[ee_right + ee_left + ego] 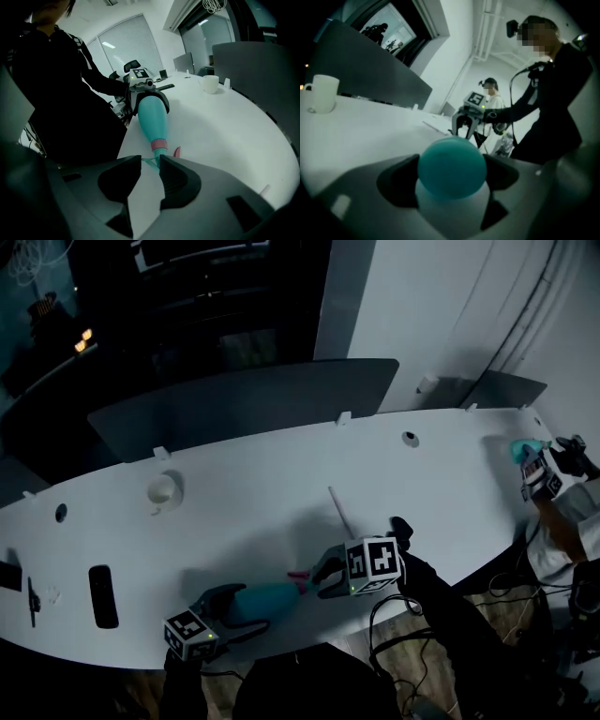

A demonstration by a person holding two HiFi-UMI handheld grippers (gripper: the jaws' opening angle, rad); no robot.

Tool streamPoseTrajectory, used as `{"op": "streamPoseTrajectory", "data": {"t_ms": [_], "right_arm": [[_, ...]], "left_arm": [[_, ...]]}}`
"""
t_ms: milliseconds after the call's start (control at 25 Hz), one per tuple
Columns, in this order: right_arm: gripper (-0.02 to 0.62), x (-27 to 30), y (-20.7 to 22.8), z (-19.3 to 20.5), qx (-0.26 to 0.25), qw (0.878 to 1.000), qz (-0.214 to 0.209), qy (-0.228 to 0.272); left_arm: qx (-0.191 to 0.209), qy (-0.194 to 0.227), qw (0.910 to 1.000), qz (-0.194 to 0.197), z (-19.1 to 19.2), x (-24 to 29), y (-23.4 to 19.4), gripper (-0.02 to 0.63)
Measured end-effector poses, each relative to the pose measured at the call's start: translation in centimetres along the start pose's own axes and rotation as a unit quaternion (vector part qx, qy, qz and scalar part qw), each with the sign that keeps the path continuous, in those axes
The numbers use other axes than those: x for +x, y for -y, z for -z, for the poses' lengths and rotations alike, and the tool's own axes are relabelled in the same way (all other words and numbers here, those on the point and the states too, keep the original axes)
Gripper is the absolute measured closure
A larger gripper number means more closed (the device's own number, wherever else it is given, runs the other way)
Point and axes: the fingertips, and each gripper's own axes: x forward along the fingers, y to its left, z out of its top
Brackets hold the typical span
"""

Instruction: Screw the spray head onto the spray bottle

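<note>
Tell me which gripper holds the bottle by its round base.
The left gripper: its jaws clamp the teal bottle by its rounded base. The right gripper sits at the neck end, around the spray head.

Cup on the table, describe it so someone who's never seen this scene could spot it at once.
Start at the long white table and follow its far edge, along the grey divider. The cup stands alone there, left of centre, well beyond the teal bottle at the near edge. It's the only upright white thing with a handle; its neighbours are dark holes.
</note>
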Motion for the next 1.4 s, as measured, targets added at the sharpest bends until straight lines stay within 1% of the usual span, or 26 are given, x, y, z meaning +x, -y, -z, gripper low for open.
{"op": "streamPoseTrajectory", "data": {"t_ms": [120,160,240,280,320,400,480,560,680,720,760,880,920,1000,1120,1200,1320,1400], "right_arm": [[0.467,0.2,0.5,-0.5,0.025,1.000,-0.006,0.010],[0.470,0.2,0.5,-0.7,0.038,0.999,-0.010,0.014],[0.490,0.2,0.8,-0.9,0.067,0.997,-0.014,0.022],[0.595,0.4,1.0,-1.0,0.080,0.996,-0.013,0.026],[0.594,0.7,1.3,-1.1,0.086,0.996,-0.010,0.029],[0.594,1.4,1.5,-1.3,0.077,0.997,0.001,0.023],[0.594,1.5,1.8,-1.1,0.051,0.998,0.027,0.018],[0.594,0.5,2.5,-0.7,0.024,0.997,0.071,0.016],[0.591,-1.2,2.4,1.2,-0.023,0.989,0.146,-0.016],[0.578,-1.2,2.0,1.9,-0.038,0.985,0.167,-0.031],[0.504,-0.8,1.5,2.5,-0.051,0.981,0.179,-0.047],[0.325,1.5,0.9,3.3,-0.081,0.973,0.199,-0.087],[0.305,2.2,1.2,3.2,-0.090,0.969,0.210,-0.091],[0.296,3.2,2.1,2.9,-0.094,0.966,0.224,-0.094],[0.290,3.9,3.3,2.6,-0.080,0.968,0.219,-0.095],[0.290,3.9,3.7,2.5,-0.081,0.968,0.217,-0.098],[0.290,3.9,3.7,2.5,-0.101,0.964,0.211,-0.123],[0.293,3.8,3.7,2.5,-0.108,0.964,0.199,-0.141]], "left_arm": [[0.003,-0.001,0.9999,-0.011,0.2,-0.5,-0.1,0.186],[0.014,-0.006,0.9997,-0.017,0.4,-0.5,-0.1,0.186],[0.052,-0.028,0.9977,-0.032,1.0,-0.2,-0.1,0.186],[0.071,-0.042,0.9961,-0.033,1.3,0.2,0.1,0.186],[0.082,-0.053,0.9948,-0.026,1.6,0.6,0.5,0.186],[0.084,-0.060,0.9946,-0.008,1.8,1.4,1.3,0.186],[0.079,-0.054,0.9954,-0.010,1.6,1.7,1.2,0.186],[0.076,-0.054,0.9954,-0.019,1.5,1.6,0.7,0.186],[0.065,-0.062,0.9957,-0.021,1.5,1.6,0.3,0.186],[0.058,-0.063,0.9961,-0.021,1.4,1.6,0.2,0.186],[0.050,-0.061,0.9967,-0.022,1.3,1.6,0.1,0.186],[0.021,-0.047,0.9984,-0.023,0.8,1.3,-0.3,0.186],[0.012,-0.044,0.9987,-0.020,0.6,1.3,-0.4,0.186],[-0.006,-0.039,0.9991,-0.013,0.5,1.2,-0.4,0.186],[-0.042,-0.021,0.9988,-0.014,0.1,0.8,-1.2,0.187],[-0.055,-0.014,0.9982,-0.017,-0.2,0.7,-1.6,0.187],[-0.050,-0.026,0.9982,-0.019,0.2,0.8,-1.5,0.187],[-0.041,-0.038,0.9982,-0.022,0.4,0.9,-1.4,0.187]]}}
